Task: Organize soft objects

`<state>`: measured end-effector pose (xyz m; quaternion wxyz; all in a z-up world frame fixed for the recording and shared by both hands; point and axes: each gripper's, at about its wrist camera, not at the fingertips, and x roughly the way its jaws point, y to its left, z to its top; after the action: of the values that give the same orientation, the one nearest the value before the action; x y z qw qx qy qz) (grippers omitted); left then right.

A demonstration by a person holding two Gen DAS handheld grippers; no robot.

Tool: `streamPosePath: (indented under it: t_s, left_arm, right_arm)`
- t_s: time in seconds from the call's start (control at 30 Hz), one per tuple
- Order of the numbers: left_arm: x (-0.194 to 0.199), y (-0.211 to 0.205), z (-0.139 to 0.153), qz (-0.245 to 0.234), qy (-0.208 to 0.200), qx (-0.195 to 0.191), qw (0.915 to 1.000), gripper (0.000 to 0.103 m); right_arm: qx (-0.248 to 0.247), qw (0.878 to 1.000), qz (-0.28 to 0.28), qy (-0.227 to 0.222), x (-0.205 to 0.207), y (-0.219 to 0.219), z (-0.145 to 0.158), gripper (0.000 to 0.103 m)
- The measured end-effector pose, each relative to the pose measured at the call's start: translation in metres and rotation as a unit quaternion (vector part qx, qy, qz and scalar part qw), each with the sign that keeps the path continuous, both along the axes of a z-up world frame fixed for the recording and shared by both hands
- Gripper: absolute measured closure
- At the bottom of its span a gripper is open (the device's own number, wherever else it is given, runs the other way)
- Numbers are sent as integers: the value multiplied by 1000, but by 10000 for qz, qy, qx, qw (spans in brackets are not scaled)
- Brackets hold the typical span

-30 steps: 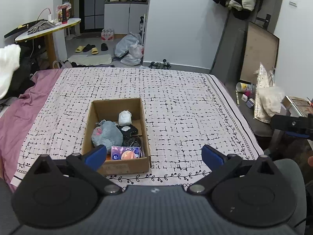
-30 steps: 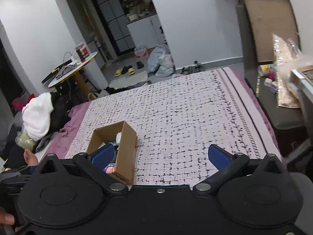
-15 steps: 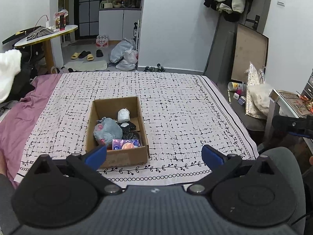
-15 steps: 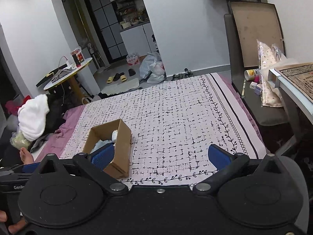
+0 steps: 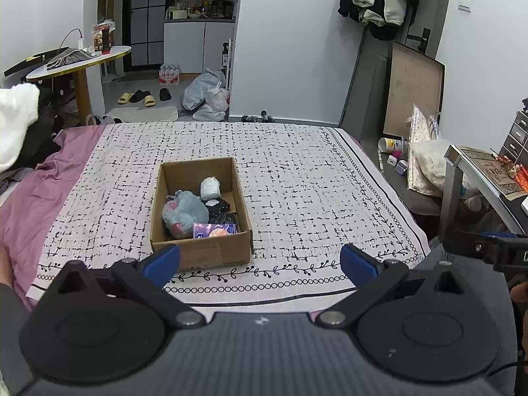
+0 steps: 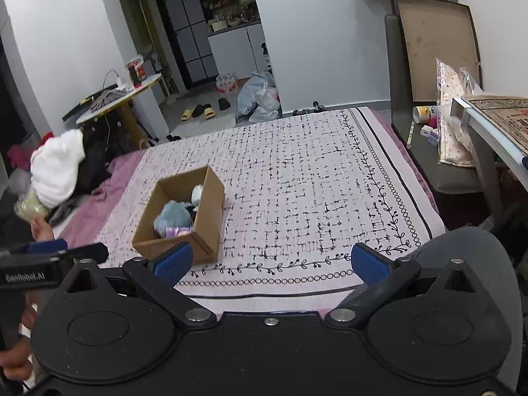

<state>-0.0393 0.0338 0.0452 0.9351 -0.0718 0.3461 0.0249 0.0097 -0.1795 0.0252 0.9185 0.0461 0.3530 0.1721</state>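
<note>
Both tongs, left tongs (image 5: 259, 260) and right tongs (image 6: 269, 259), are hovering spread wide and empty beyond the bed's (image 5: 313, 178) near edge. Ahead, toward that edge, the cardboard box (image 5: 201, 254) is lying with its long axis running away from the tongs, nearer the left. It is holding a grey plush (image 5: 184, 213), white roll (image 5: 210, 187), dark items and a purple packet (image 5: 214, 230).

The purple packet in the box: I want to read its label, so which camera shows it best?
The left wrist view. It looks nearly straight down into the cardboard box, so the purple packet shows its whole top face. The right wrist view sees the packet from the side, small and partly hidden behind the box wall. The print stays too small to read.
</note>
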Motion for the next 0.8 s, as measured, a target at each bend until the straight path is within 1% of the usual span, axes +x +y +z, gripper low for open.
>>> streamPosePath:
  t_s: [0.33,0.63,0.8]
  left_arm:
    - [-16,6,-7,11,-39,39,10000,1]
    - [-18,7,-9,-30,-34,22,10000,1]
    - [-17,5,-11,-24,-23,63,10000,1]
  right_arm:
    - [-28,9999,132,-82,-15,9,-1,0]
    - [6,9999,139,-78,-20,14,-3,0]
    - [-94,9996,222,-118,-22,18,-4,0]
